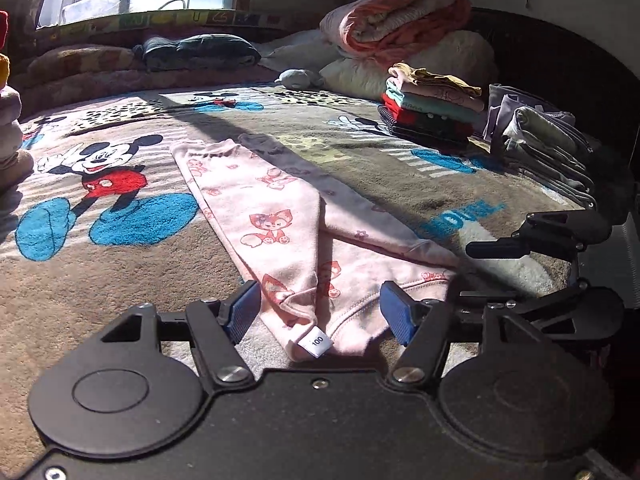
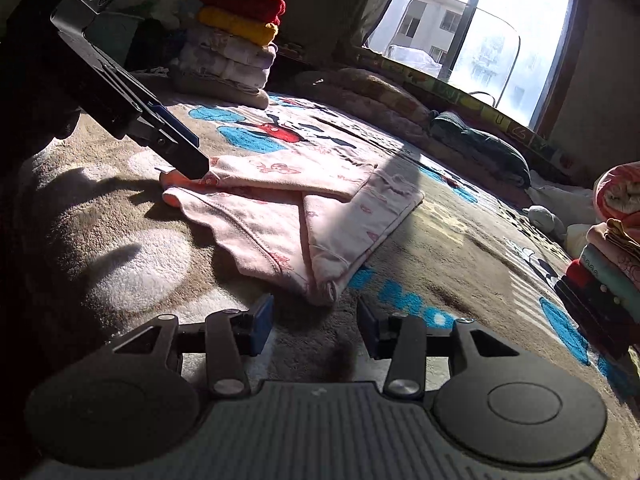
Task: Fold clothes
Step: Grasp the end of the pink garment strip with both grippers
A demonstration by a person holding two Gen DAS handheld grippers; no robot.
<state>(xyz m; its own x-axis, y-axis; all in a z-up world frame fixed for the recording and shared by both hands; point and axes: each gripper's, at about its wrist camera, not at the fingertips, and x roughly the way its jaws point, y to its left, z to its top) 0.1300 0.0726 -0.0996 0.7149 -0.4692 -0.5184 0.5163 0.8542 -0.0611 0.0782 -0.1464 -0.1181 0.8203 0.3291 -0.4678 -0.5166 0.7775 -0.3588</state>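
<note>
Left wrist view puts your left gripper [image 1: 318,312] low at the near end of the pink garment [image 1: 276,216], its blue fingers [image 1: 242,314] spread wide on either side of the hem with the size tag [image 1: 316,342] and closed on nothing. That hem lies between the fingers, so a squeeze would catch it; I judge you have lined up there for that reason.

The garment lies at the centre of the frame on the cartoon blanket [image 1: 112,184] covering the bed, with both sides turned inward so they cross in a narrow strip. It fits a fold partly made, with the lengthwise halving yet to come, though you could equally be smoothing it.

In the right wrist view your right gripper [image 2: 314,326] sits just short of the garment's near corner [image 2: 324,292], fingers [image 2: 262,326] also wide apart and empty, close but not touching. The left gripper shows at the upper left of that frame, its tip resting on the far cloth edge.

Folded stacks stand clear at the edges: a mixed pile [image 1: 430,114] at the right of the left view, and one topped red and yellow [image 2: 236,40] at the upper left of the right view, leaving the middle free for folding.
</note>
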